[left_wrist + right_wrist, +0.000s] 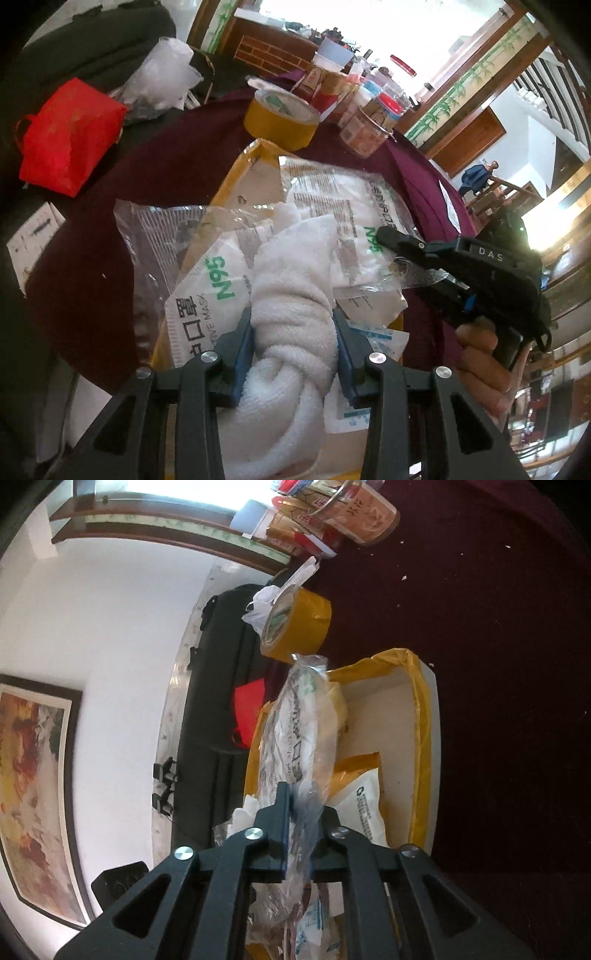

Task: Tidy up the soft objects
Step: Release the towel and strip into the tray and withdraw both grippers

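The left gripper [293,354] is clamped on a rolled white terry towel [291,314] above the shallow yellow-lined box [424,716]. At right, the right gripper [301,834] pinches a clear plastic-bagged N95 mask [299,734] over that box on the maroon-clothed desk [498,664], near a yellow tape roll [280,120].

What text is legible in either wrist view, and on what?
"N95", green, on the near bagged mask.
"TIVE MASK" plus Chinese characters, partly hidden, on the same bag.
"N95", seen inverted, on the far bagged mask.
"DAS" on the right gripper body.
Chinese characters on the jar: too blurred to read.
Print on the bag in the right gripper: unreadable.
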